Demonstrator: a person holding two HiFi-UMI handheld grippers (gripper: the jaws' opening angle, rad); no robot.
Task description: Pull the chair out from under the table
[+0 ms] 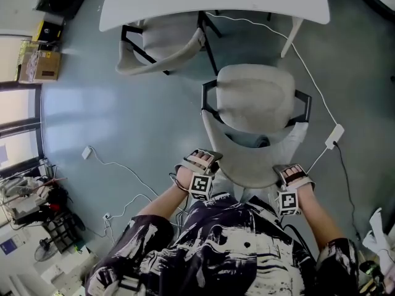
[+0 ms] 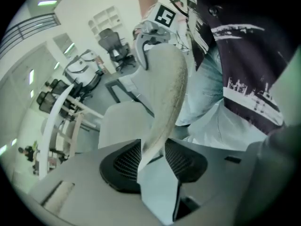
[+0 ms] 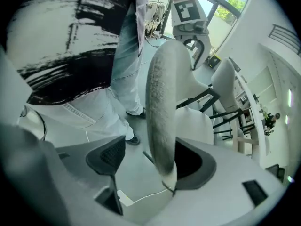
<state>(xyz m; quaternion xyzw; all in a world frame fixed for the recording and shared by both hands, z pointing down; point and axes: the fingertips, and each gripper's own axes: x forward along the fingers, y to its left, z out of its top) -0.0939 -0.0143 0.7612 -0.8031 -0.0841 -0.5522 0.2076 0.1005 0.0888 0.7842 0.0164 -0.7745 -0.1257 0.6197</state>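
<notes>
The grey chair (image 1: pixel 253 103) stands out from the white table (image 1: pixel 216 2), its back toward me. My left gripper (image 1: pixel 200 165) is at the left end of the backrest's top edge and my right gripper (image 1: pixel 291 176) at the right end. In the left gripper view the backrest edge (image 2: pixel 169 93) runs between the jaws of the left gripper (image 2: pixel 153 163), with a gap on one side. In the right gripper view the backrest (image 3: pixel 162 102) lies against one jaw of the right gripper (image 3: pixel 149 159), well apart from the other. Both grippers are open.
A second grey chair (image 1: pixel 162 45) is still tucked under the table's left part. A white cable with a power adapter (image 1: pixel 334 135) trails over the floor right of the chair. A cardboard box (image 1: pixel 40 63) sits by the left wall. My legs stand just behind the chair.
</notes>
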